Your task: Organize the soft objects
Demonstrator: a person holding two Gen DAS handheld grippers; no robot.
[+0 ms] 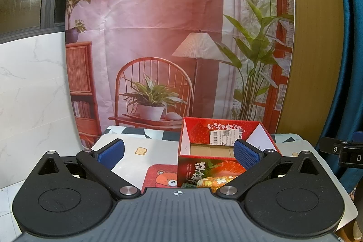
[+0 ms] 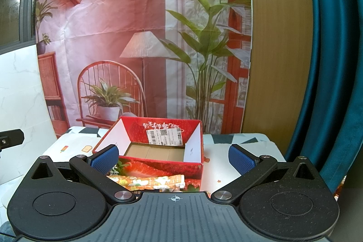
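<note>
Since the red box [image 2: 158, 146] on the bench [image 2: 238, 140] shows only bare cardboard inside, nothing seems sorted yet — the soft packet [image 2: 149, 182] lies just before it, both left tongs [image 1: 179, 154] and right tongs [image 2: 173, 157] spread, holding nothing.

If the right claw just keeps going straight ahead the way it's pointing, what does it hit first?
Probably the snack packet lying just ahead of the open right claw, then the red box behind it; depth is unclear.
</note>
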